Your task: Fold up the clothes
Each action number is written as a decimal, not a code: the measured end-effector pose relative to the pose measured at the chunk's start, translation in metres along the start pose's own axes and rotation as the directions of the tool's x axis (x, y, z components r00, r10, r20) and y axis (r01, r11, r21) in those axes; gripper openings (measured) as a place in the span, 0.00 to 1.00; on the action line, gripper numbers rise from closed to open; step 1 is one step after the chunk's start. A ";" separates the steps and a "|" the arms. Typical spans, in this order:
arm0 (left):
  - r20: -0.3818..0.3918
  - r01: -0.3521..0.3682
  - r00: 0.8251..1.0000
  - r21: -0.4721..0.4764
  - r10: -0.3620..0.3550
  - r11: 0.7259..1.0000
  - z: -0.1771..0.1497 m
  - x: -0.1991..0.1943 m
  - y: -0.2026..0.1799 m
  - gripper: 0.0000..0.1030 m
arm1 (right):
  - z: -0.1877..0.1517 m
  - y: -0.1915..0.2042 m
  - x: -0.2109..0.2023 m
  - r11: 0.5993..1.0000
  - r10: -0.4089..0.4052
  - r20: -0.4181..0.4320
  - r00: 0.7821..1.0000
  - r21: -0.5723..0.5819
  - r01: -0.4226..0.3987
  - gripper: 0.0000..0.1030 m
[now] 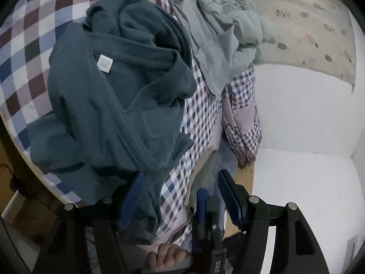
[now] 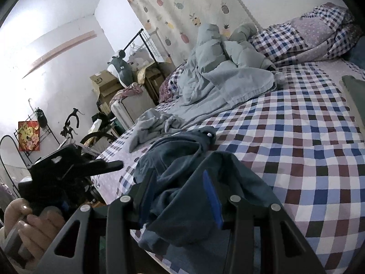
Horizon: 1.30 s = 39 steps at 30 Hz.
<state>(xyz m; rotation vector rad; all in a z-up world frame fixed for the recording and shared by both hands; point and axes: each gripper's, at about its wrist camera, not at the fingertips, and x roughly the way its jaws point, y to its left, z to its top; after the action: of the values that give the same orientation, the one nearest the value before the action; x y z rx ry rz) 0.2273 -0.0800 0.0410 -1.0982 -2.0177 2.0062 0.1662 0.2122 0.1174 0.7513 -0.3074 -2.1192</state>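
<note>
I hold both grippers, left (image 1: 180,196) and right (image 2: 180,196), spread at the crumpled shirt (image 1: 118,96); next I pinch its edge and spread it flat.

Checked bed (image 2: 296,137) (teal shirt (image 1: 118,96) atop)

Shirt (image 1: 118,105): dark teal, white neck label (image 1: 104,64). Bed sheet (image 2: 296,141): check of white, blue, maroon, lilac, black. Quilt (image 2: 219,73) beyond the jaws: pale grey-green. Curtain (image 2: 182,6): cream, pastel pineapple print. Pillow (image 2: 303,34): smaller check, lilac dotted patch. Gripper (image 2: 180,194) frame black, pads (image 2: 213,199) blue.
</note>
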 end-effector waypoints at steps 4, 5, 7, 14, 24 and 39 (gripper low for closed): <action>0.028 -0.020 0.999 -0.034 0.021 0.999 0.002 0.005 0.006 0.68 | 0.001 -0.001 -0.002 1.000 0.006 0.008 1.000 0.004 -0.006 0.46; 0.035 -0.026 0.999 -0.044 0.027 0.999 0.002 0.006 0.008 0.67 | 0.001 -0.001 -0.003 1.000 0.007 0.009 1.000 0.005 -0.007 0.46; 0.044 -0.037 0.998 -0.063 0.040 0.997 0.003 0.007 0.013 0.65 | 0.001 -0.001 -0.003 1.000 0.010 0.011 1.000 0.005 -0.010 0.46; 0.045 -0.093 0.994 -0.097 0.098 0.991 0.007 0.015 0.027 0.34 | 0.002 -0.002 -0.005 1.000 0.007 0.011 1.000 0.008 -0.007 0.46; 0.046 -0.105 0.993 -0.043 0.107 0.994 0.006 0.009 0.036 0.08 | 0.001 -0.001 -0.003 1.000 0.002 0.007 1.000 0.002 -0.002 0.46; 0.013 -0.132 0.991 0.049 0.132 0.990 -0.001 -0.053 0.072 0.03 | 0.015 0.037 0.019 0.971 -0.065 -0.081 0.995 -0.235 0.044 0.46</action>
<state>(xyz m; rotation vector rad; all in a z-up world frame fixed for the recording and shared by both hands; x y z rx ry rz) 0.2965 -0.1164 -0.0016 -1.2442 -1.9356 2.1156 0.1718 0.1740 0.1389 0.7181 0.0105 -2.1207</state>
